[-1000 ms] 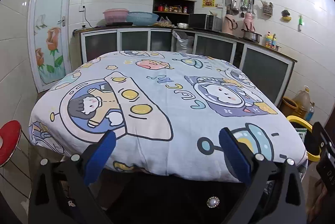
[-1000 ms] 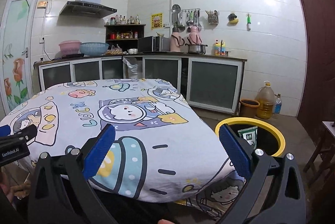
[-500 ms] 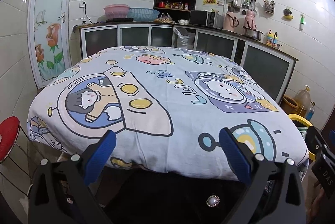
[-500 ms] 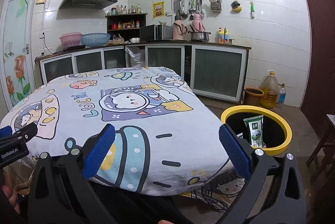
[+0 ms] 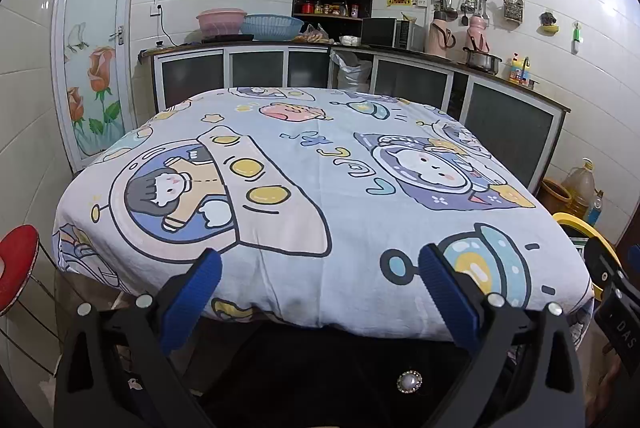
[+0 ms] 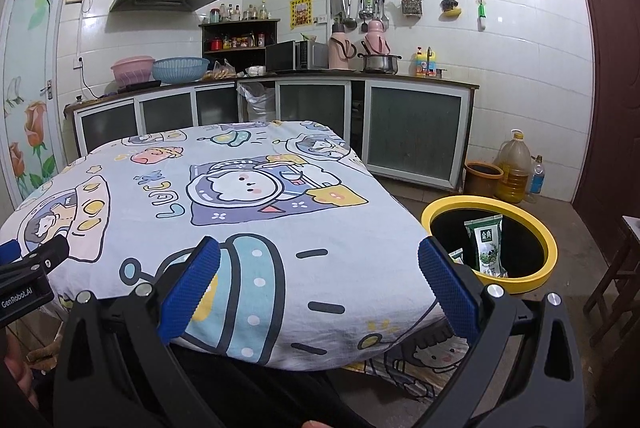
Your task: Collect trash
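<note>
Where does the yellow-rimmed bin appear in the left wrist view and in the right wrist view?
Left wrist view: only an arc of the bin rim shows at the far right edge, beyond the table corner.
Right wrist view: the bin is at lower right on the floor beside the table, with a green packet inside.
Shared landmark: the oil jug stands behind the bin in both.

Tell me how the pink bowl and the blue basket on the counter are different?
The pink bowl is pink with solid-looking sides; the blue basket is blue and looks woven with holes. The bowl sits left of the basket and looks narrower; the basket spreads wider. Both are round, open on top, and sit side by side on the counter.
</note>
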Demonstrator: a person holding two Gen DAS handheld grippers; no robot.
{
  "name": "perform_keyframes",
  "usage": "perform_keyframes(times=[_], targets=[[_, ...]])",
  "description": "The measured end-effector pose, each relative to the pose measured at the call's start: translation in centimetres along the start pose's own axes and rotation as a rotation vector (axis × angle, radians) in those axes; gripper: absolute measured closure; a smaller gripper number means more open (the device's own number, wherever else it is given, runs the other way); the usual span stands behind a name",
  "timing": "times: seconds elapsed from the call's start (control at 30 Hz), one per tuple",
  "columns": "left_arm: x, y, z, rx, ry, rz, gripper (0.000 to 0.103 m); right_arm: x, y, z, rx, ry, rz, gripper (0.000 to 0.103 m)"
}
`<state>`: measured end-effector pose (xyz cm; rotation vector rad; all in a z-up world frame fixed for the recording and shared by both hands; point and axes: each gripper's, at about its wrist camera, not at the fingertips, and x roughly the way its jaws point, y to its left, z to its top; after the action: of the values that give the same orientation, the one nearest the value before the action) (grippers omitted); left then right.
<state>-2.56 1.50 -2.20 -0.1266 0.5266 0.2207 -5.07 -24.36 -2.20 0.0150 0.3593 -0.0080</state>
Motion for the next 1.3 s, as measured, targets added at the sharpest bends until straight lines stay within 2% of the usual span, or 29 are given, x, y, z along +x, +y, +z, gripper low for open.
perform_keyframes(times=[1.3], targets=[[0.31,-0.33,-0.13,0.016,0.017,-0.006,0.008,0.52,-0.09,0.02,0.013,0.032,-0.008,0.008]])
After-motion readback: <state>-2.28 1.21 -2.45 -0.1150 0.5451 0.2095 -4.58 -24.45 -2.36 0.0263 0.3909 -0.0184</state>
